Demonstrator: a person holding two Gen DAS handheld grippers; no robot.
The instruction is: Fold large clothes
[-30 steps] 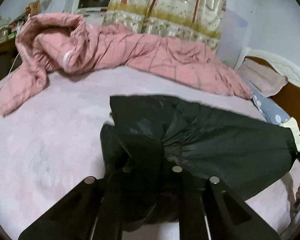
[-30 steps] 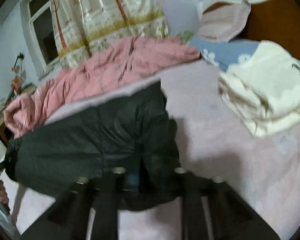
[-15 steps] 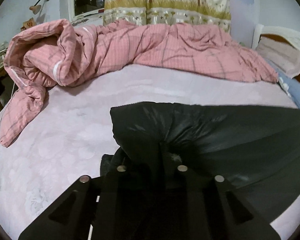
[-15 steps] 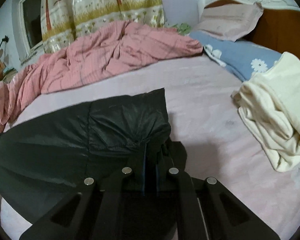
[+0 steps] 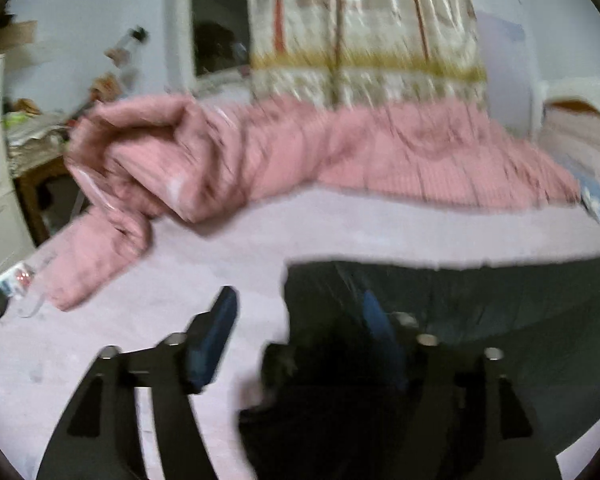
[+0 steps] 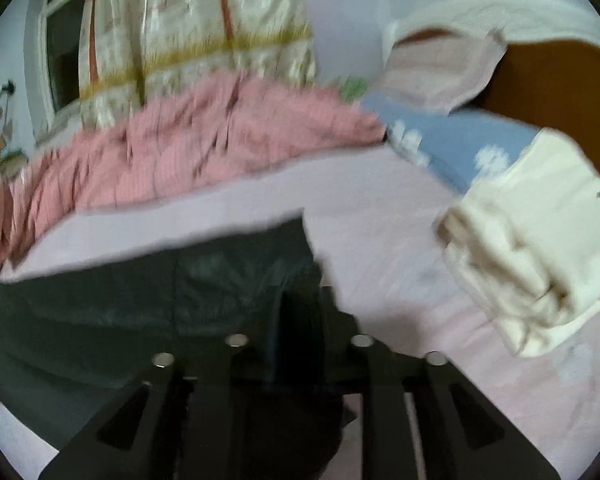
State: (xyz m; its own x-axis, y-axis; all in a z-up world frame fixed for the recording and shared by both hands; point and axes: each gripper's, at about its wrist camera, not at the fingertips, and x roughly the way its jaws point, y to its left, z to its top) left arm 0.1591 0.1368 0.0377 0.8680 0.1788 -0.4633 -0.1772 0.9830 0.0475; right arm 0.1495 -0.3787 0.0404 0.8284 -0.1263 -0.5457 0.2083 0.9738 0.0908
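1. Bed (image 5: 380,228) bears a black jacket (image 5: 480,300), lying in front of the pink quilt (image 5: 340,152).
2. Left gripper (image 5: 300,320) jaws are opening wide; jacket edge lies between, unpressed.
3. Right gripper (image 6: 300,320) jaws are opening narrowly over jacket cloth.

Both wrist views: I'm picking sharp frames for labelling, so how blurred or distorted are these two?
Left wrist view: motion blur smears the pink quilt and curtain; fisheye bends the edges; the black garment is dark, with little detail. Right wrist view: equally blurred, the cream clothes and the quilt soft-edged, with black vignette corners. Neither is sharp.
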